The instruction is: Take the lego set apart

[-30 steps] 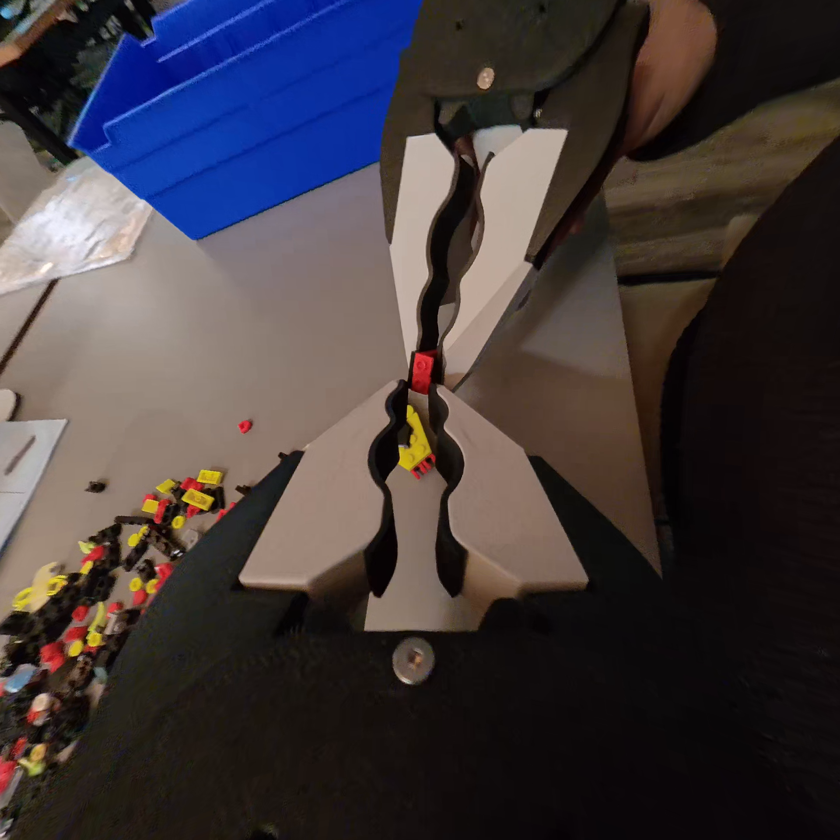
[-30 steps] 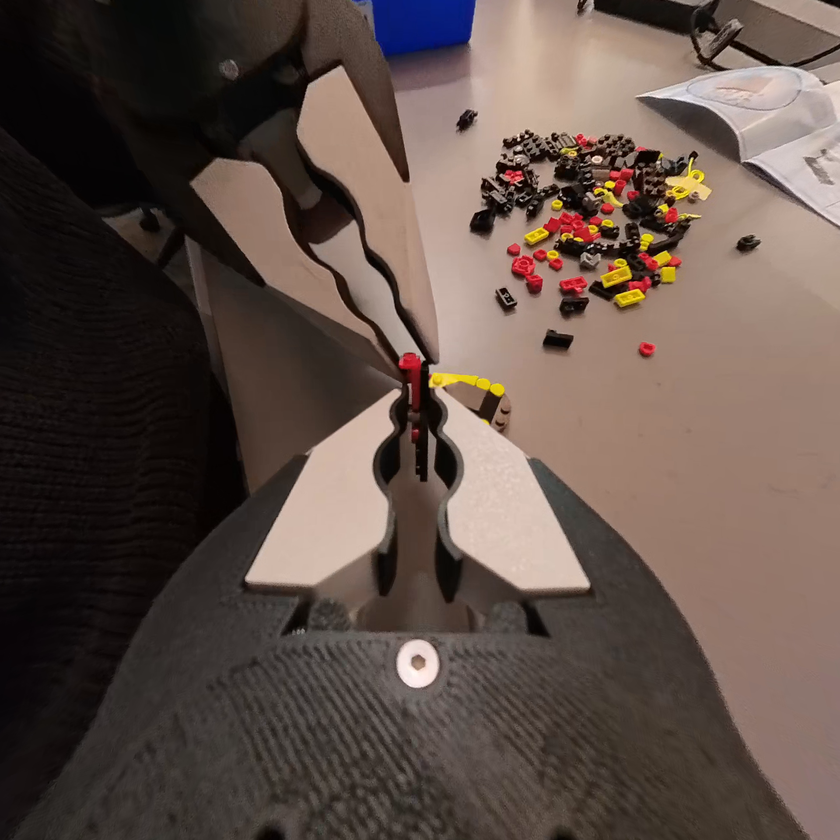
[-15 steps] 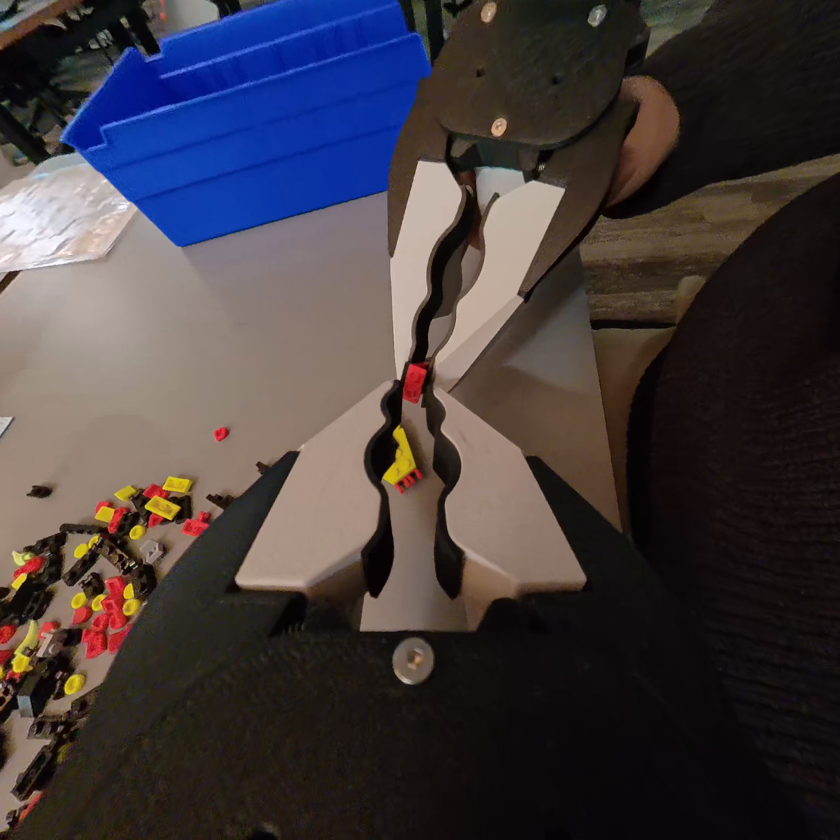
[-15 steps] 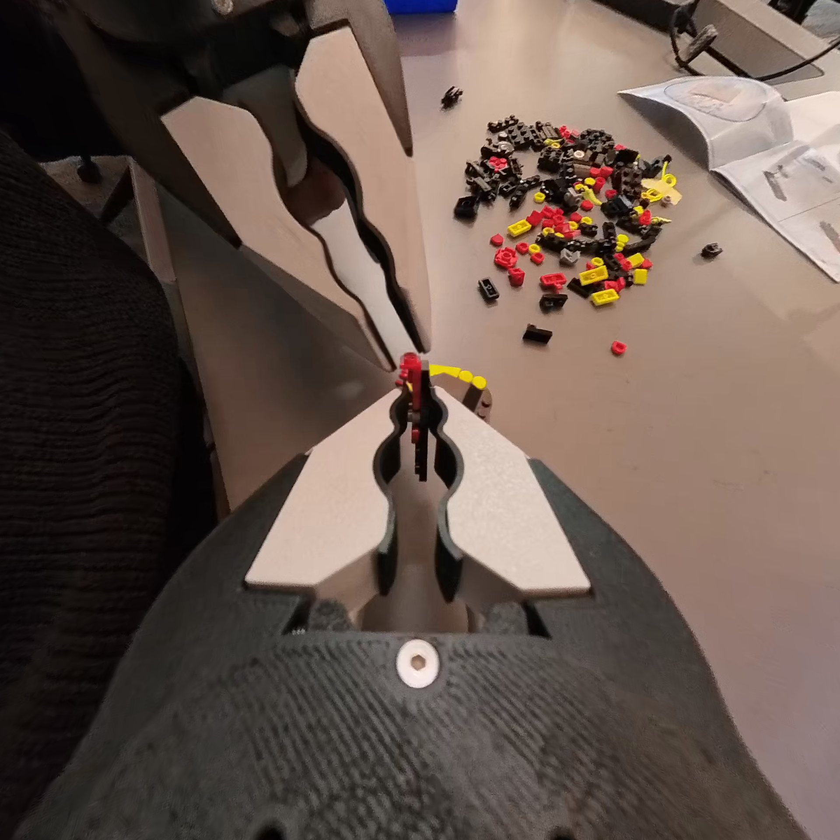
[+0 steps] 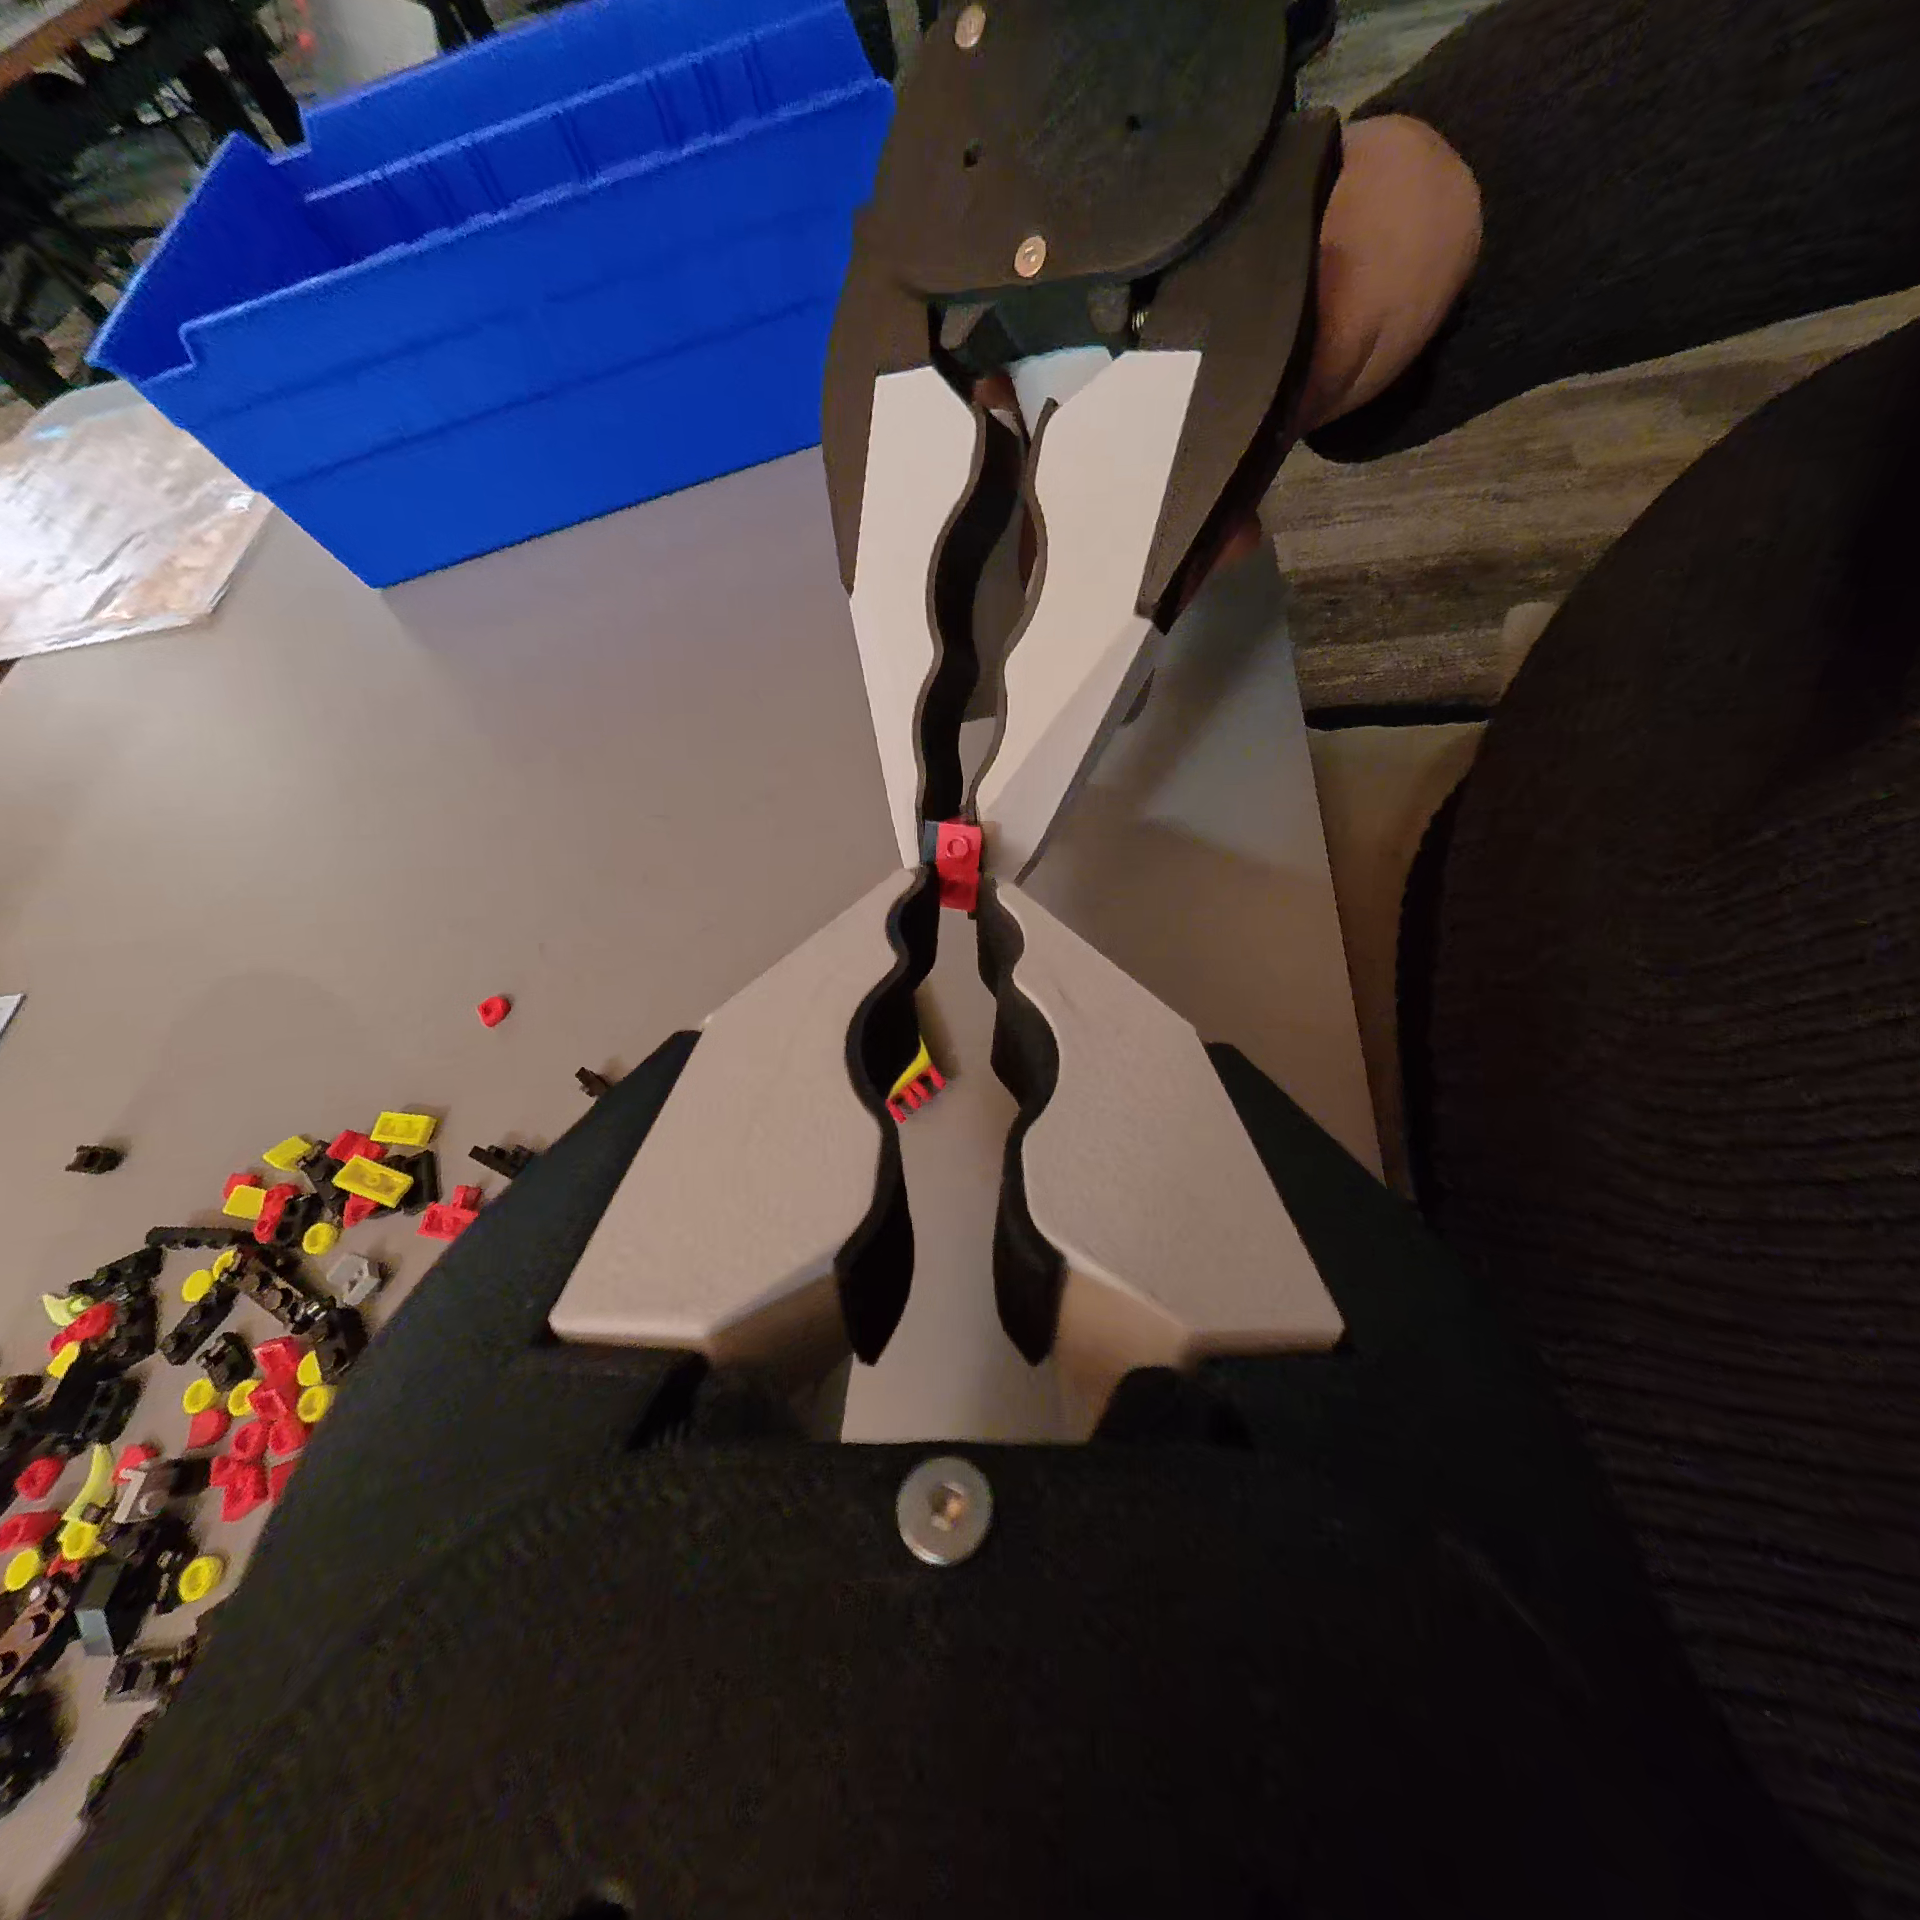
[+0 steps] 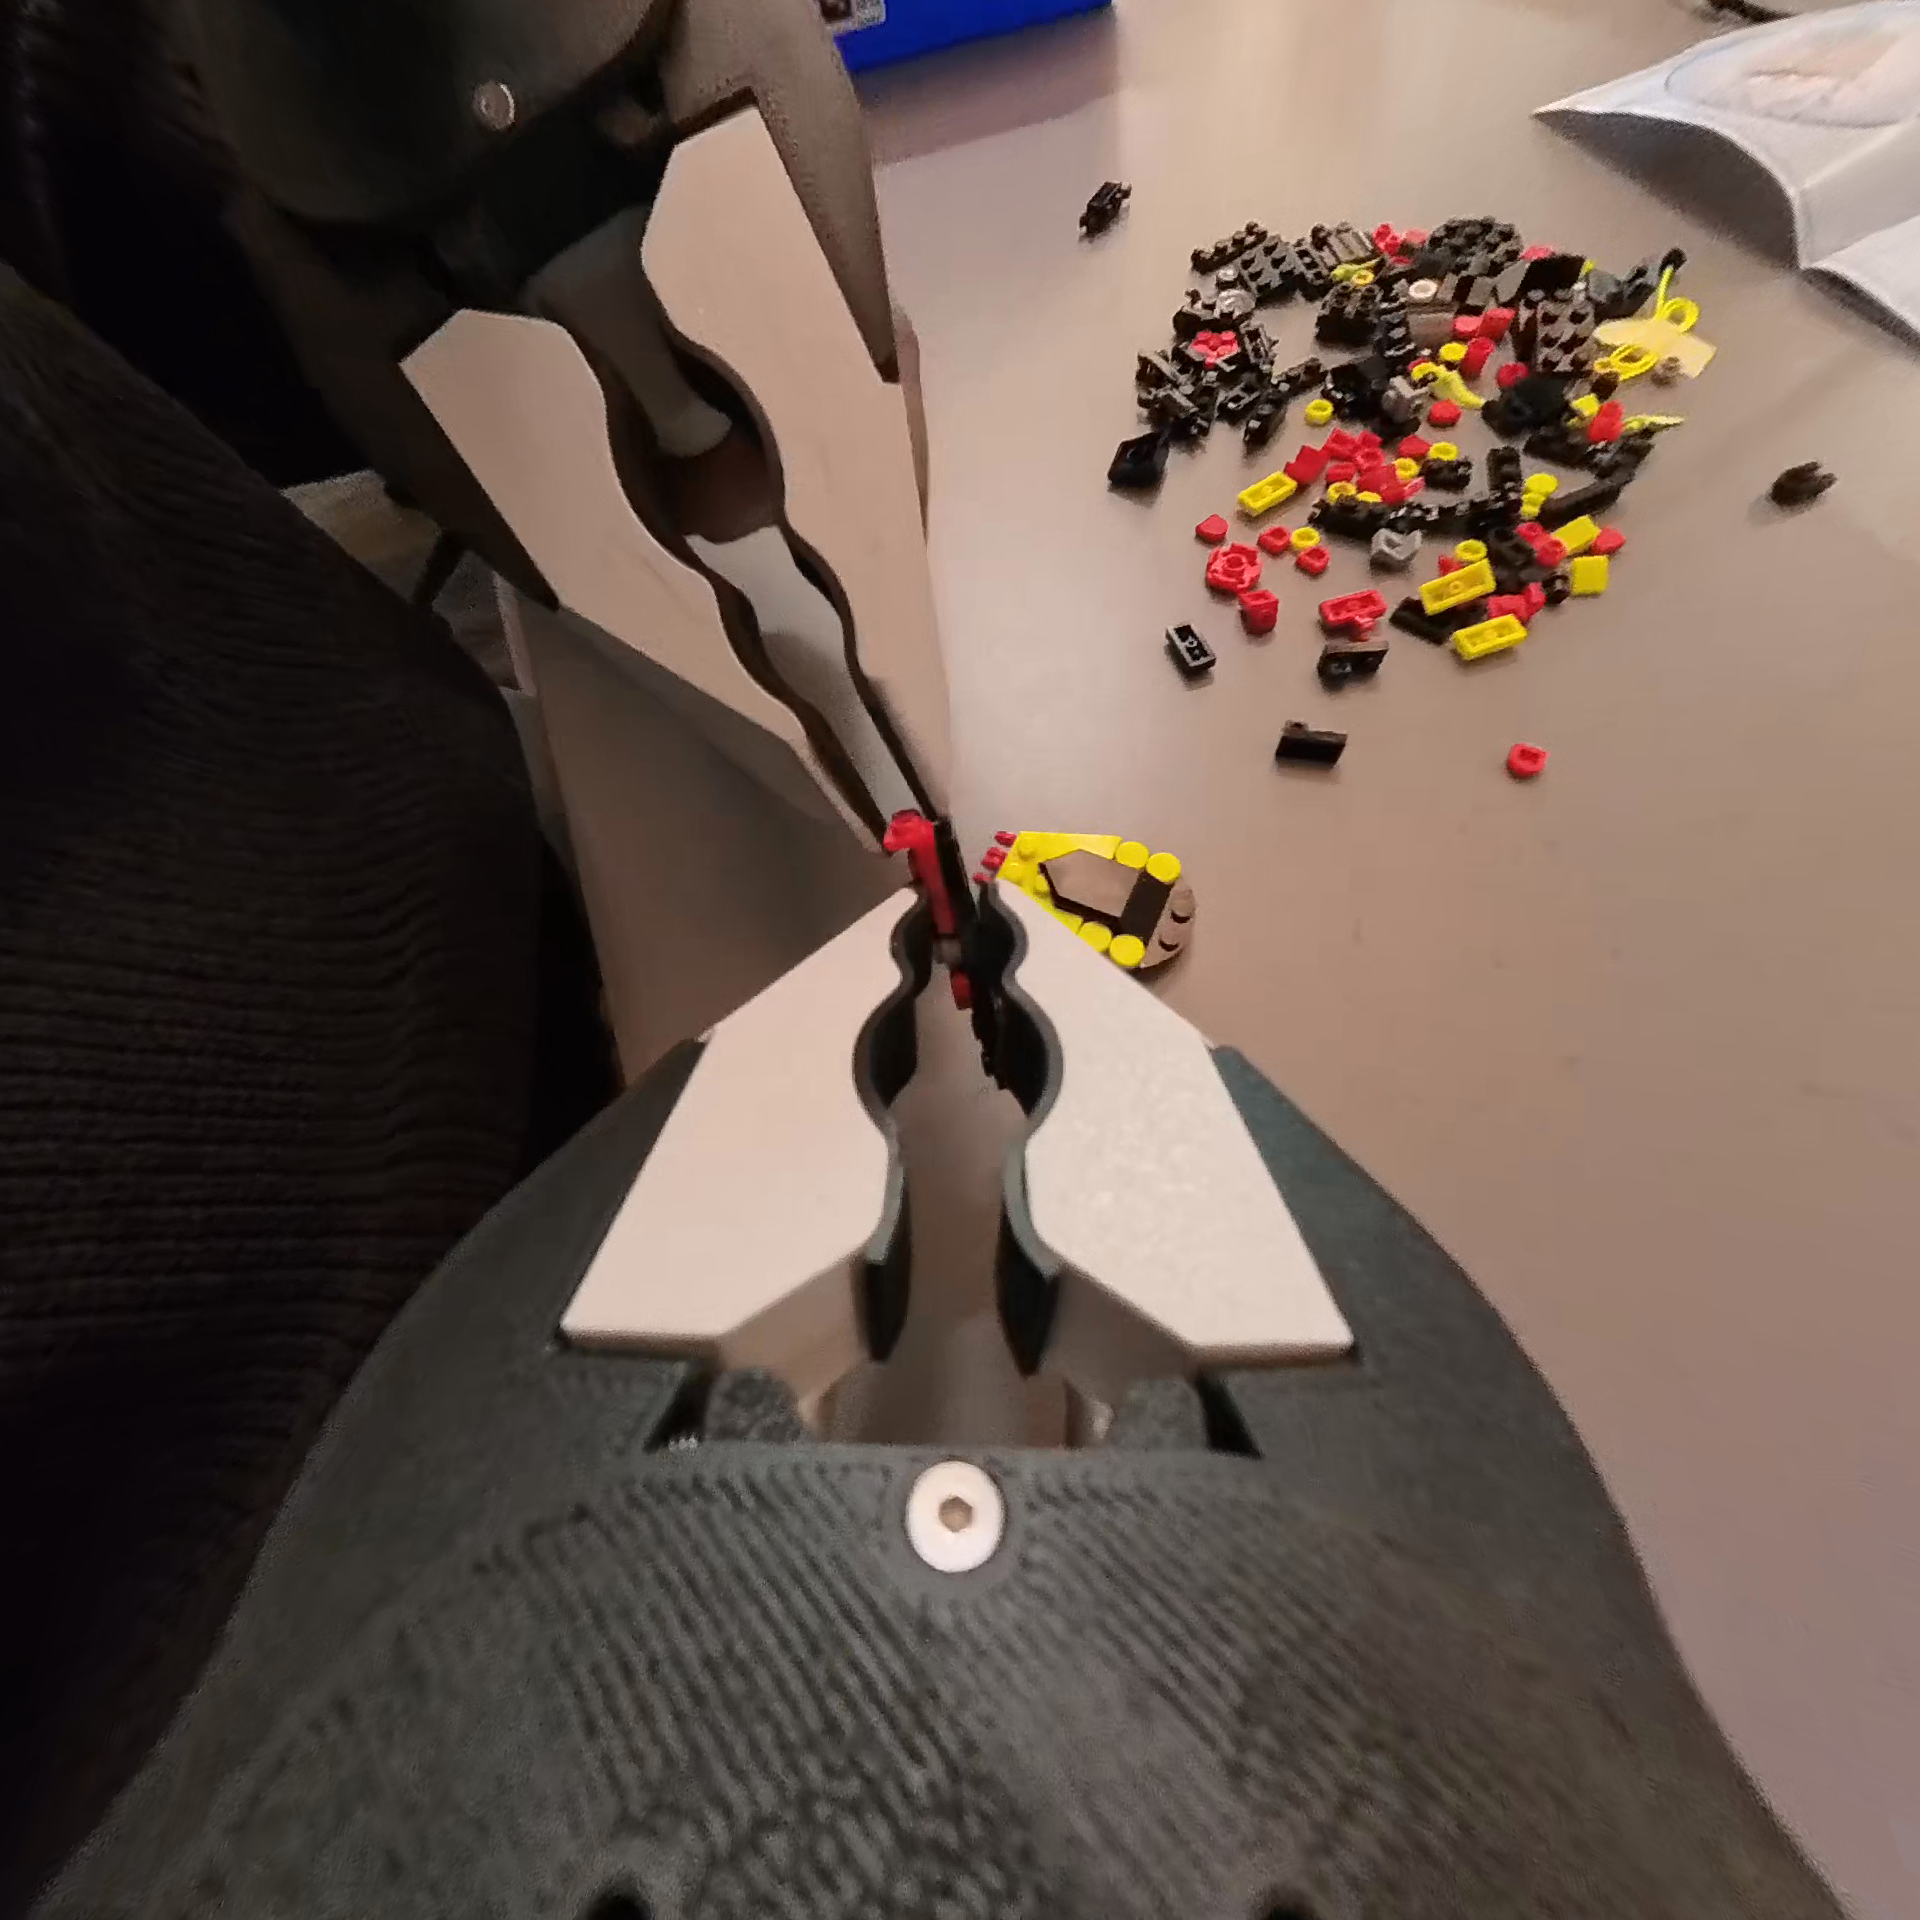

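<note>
A small red and black lego piece [image 5: 956, 864] is pinched tip to tip between both grippers, above the grey table near its edge. My left gripper [image 5: 951, 902] is shut on its near end. My right gripper [image 5: 951, 816] comes in from above in the left wrist view and is shut on the other end. In the right wrist view the piece [image 6: 940, 899] stands tilted in my right gripper [image 6: 956, 914], and the left gripper [image 6: 909, 821] reaches in from the upper left. A yellow, brown and red lego assembly [image 6: 1101, 899] lies on the table just behind the tips.
A pile of loose black, red and yellow pieces [image 6: 1434, 436] lies on the table [image 6: 1351, 1039]; it also shows in the left wrist view [image 5: 208, 1351]. A blue bin [image 5: 499, 291] stands at the back. A booklet [image 6: 1766, 135] and a plastic bag [image 5: 94, 540] lie nearby. A person's black sleeve [image 5: 1662, 1143] fills one side.
Both grippers stay shut on the small piece. The piece has tilted in the right wrist view, and the pair has shifted slightly over the yellow assembly.
</note>
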Tool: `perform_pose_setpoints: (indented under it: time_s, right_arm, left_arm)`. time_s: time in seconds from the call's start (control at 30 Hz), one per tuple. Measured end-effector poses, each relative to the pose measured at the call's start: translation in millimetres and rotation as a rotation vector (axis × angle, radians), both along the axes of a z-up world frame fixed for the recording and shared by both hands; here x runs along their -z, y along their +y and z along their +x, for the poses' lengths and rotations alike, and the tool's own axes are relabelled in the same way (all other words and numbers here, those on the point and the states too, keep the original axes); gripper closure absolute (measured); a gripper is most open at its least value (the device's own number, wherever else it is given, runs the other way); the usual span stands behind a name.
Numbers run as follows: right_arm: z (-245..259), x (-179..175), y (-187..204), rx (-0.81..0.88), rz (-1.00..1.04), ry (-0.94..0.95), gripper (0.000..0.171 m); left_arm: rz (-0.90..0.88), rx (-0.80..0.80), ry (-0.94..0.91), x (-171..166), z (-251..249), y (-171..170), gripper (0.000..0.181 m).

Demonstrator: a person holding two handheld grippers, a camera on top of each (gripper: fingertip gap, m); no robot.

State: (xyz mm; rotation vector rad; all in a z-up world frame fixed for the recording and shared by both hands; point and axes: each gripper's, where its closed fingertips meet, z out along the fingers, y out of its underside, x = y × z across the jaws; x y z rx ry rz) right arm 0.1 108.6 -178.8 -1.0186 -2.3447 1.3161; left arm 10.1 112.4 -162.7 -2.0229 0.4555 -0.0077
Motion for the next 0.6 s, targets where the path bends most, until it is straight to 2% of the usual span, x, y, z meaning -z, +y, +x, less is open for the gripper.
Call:
perform_pose_setpoints:
  time_s: [0.03, 0.07, 0.13, 0.17, 0.2, 0.23, 0.37, 0.47, 0.6]
  right_arm:
    - [0, 1, 0, 0.000, 0.012, -0.007, 0.164]
    - [-1, 3, 2, 0.019, 0.026, -0.015, 0.164]
    - [-17, 9, 37, 0.156, 0.164, 0.032, 0.164]
    - [-18, 7, 44, 0.160, 0.141, 0.022, 0.164]
    - [-16, -1, 41, 0.160, 0.031, -0.001, 0.164]
    - [-14, -6, 35, 0.157, -0.033, -0.015, 0.165]
    - [-15, 1, 30, 0.146, 0.112, 0.035, 0.164]
    - [-17, 3, 31, 0.152, 0.097, 0.034, 0.164]
    - [-15, 3, 28, 0.154, 0.015, 0.014, 0.164]
  left_arm:
    - [-0.007, 0.000, -0.001, 1, 0, 0, 0.177]
    - [-0.011, 0.012, 0.004, 2, 2, -1, 0.177]
    - [-0.019, 0.161, -0.118, -2, 38, -9, 0.177]
    - [-0.017, 0.140, -0.077, -1, 42, -6, 0.177]
    - [0.003, 0.087, 0.086, 2, 30, -1, 0.177]
    - [0.032, 0.034, 0.169, -1, 15, 2, 0.177]
    - [0.006, -0.051, -0.159, -11, -13, -3, 0.177]
    - [-0.043, -0.181, -0.198, -2, -53, -5, 0.177]
    - [-0.191, -0.440, -0.235, 32, -113, -21, 0.177]
